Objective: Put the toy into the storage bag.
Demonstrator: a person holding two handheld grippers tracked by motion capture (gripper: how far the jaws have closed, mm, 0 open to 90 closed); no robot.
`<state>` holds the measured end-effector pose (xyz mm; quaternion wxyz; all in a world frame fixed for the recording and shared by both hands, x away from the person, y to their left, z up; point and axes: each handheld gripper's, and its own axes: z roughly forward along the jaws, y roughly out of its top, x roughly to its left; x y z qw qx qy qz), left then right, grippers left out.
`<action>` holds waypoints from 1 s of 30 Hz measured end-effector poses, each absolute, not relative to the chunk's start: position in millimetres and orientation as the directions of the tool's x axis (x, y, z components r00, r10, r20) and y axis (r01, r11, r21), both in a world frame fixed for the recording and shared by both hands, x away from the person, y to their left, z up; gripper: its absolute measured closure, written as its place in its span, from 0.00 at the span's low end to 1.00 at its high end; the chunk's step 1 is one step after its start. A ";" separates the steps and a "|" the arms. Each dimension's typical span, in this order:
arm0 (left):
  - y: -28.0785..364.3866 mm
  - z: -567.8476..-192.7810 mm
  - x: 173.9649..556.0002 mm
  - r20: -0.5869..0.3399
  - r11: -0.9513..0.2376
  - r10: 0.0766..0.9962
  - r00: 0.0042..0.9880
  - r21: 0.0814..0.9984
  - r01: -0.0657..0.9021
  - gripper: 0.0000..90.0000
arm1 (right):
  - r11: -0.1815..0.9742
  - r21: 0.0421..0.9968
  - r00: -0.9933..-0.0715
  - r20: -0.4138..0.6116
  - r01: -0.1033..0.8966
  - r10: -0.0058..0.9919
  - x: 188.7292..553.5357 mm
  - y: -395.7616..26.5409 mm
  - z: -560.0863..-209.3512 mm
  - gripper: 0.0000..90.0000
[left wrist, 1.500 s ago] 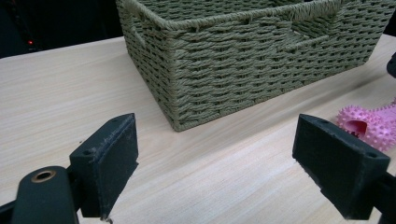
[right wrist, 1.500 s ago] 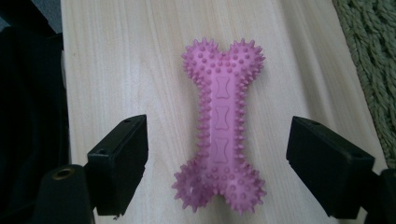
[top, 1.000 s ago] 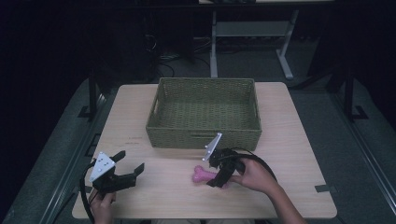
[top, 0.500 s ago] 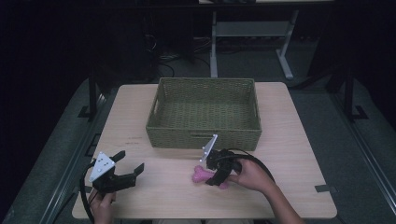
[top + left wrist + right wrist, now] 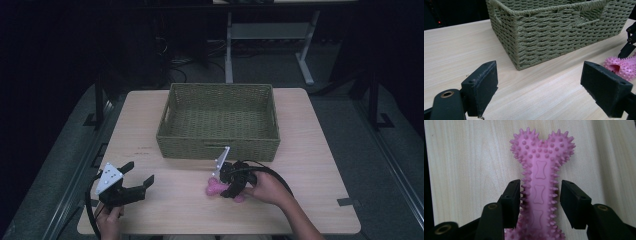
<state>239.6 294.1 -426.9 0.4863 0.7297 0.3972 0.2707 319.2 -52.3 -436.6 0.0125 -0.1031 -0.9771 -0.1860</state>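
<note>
A pink spiky bone-shaped toy (image 5: 539,172) lies flat on the wooden table (image 5: 310,170), in front of the basket. My right gripper (image 5: 540,183) straddles the toy's narrow shaft from above. Its left pad touches the spikes and a thin gap is left at the right pad, so it is open. In the high view the right gripper (image 5: 227,187) covers part of the toy (image 5: 214,188). My left gripper (image 5: 139,172) is held open near the table's front left corner with nothing between its fingers. The left gripper view shows the left gripper (image 5: 539,72) wide open, with the toy (image 5: 624,68) at the far right.
A green woven basket (image 5: 220,145) stands in the middle of the table, its front wall (image 5: 554,32) just beyond both grippers. Nothing is seen inside it. A black cable loops from the right gripper over the hand.
The right gripper has shifted slightly left over the toy and settled around its shaft. The toy and the left gripper have stayed where they were.
</note>
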 end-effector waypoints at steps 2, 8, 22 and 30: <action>294.1 -426.9 239.7 0.008 -0.211 0.843 0.538 0.925 0.317 0.15 | 0.911 0.361 -0.980 0.060 0.200 0.191 318.8 -52.0 -436.3 0.58; 294.0 -426.9 239.6 0.007 -0.209 0.844 0.536 0.925 0.317 0.15 | 0.916 0.353 -0.982 0.050 0.190 0.184 317.0 -49.6 -437.4 0.59; 293.8 -426.8 239.2 0.012 -0.215 0.842 0.539 0.924 0.315 0.15 | 0.927 0.344 -0.988 0.029 0.151 0.150 313.1 -48.2 -436.9 0.64; 294.5 -426.7 238.8 0.010 -0.211 0.844 0.536 0.925 0.316 0.15 | 0.935 0.330 -0.991 0.022 0.131 0.131 309.9 -52.9 -432.7 0.64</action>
